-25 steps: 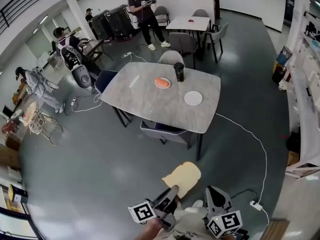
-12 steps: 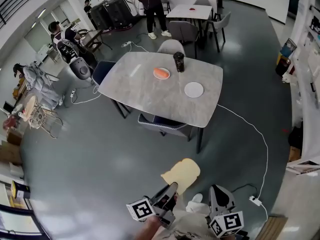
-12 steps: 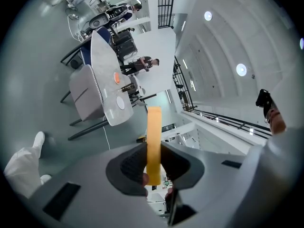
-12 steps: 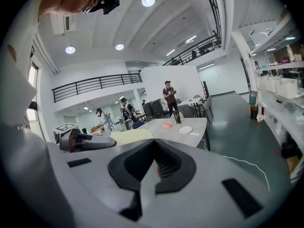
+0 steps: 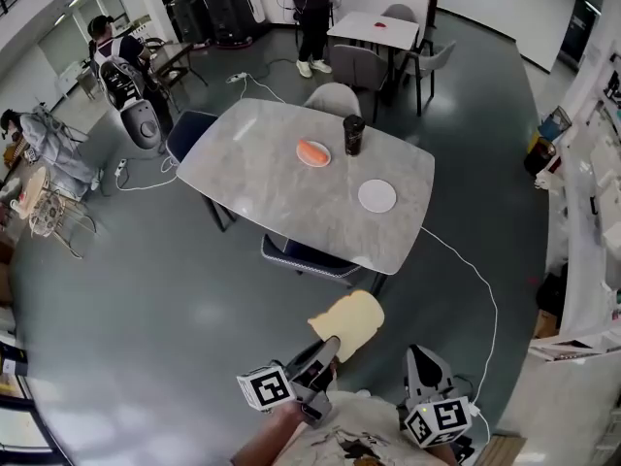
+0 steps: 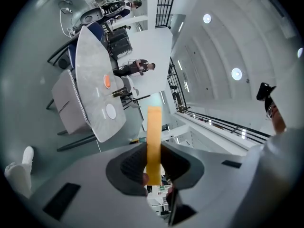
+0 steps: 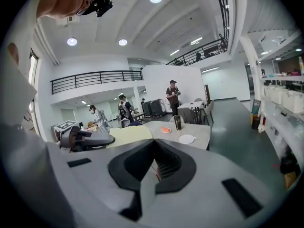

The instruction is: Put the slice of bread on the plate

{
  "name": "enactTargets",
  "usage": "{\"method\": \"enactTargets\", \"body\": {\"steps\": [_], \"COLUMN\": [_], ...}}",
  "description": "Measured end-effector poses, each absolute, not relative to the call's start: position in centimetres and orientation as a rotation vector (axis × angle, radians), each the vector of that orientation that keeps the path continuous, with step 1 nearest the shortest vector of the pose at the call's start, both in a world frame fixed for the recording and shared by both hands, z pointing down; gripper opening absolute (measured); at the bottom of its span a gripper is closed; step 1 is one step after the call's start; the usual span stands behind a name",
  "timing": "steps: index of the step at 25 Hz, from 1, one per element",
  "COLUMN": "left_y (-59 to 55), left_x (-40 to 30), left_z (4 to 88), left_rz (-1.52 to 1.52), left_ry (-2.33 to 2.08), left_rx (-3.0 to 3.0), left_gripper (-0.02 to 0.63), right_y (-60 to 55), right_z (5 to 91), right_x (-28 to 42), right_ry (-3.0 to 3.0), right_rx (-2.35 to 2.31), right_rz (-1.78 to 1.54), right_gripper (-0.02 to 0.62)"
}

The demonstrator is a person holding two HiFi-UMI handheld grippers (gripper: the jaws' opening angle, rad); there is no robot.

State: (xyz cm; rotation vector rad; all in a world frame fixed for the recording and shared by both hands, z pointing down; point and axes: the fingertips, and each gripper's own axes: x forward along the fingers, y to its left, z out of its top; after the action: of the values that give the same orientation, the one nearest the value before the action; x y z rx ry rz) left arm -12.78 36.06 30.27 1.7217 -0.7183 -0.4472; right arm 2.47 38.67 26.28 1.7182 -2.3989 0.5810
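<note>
The left gripper (image 5: 328, 349) has its jaws pressed onto the lower edge of the slice of bread (image 5: 349, 322), which sticks out ahead of it, tilted, in the air above the grey floor (image 5: 175, 299). In the left gripper view the slice shows edge-on as a narrow yellow strip (image 6: 153, 137), pinched between the two dark pads of the gripper (image 6: 153, 167). The right gripper (image 5: 419, 359) hangs just beside the left one, low in the head view. Its own view shows its jaws (image 7: 153, 161) brought together with nothing between them. From there the slice (image 7: 130, 136) and the left gripper (image 7: 85, 139) appear off to the left. The white plate (image 5: 376, 196) lies bare on the grey table (image 5: 262, 187), near the table's right end and well apart from the held bread. It also shows in the left gripper view (image 6: 110, 111) and the right gripper view (image 7: 186, 139). Farther along the tabletop sit a small plate with an orange piece of food (image 5: 312, 153) and, just beside it, a dark cup (image 5: 353, 135) standing upright. A chair (image 5: 310, 257) is tucked under the near edge of the table, and a white cable (image 5: 477, 284) trails across the floor on the right. At the back of the room a person (image 5: 312, 8) stands near another table.
</note>
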Motion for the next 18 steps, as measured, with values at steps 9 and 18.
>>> {"method": "enactTargets", "body": {"steps": [9, 18], "left_y": [29.5, 26.6], "left_x": [-15.5, -14.8], "left_z": [30.1, 31.0], "left_rz": [-0.459, -0.405], "left_ry": [-0.625, -0.564], "left_rx": [1.795, 1.785], "left_gripper": [0.092, 0.092], "right_y": [33.2, 29.4], "right_z": [25.1, 25.8], "right_x": [-0.2, 0.2], "right_ry": [-2.330, -2.290], "right_rx": [1.816, 1.911], "right_rz": [0.462, 0.481], "right_gripper": [0.005, 0.005]}}
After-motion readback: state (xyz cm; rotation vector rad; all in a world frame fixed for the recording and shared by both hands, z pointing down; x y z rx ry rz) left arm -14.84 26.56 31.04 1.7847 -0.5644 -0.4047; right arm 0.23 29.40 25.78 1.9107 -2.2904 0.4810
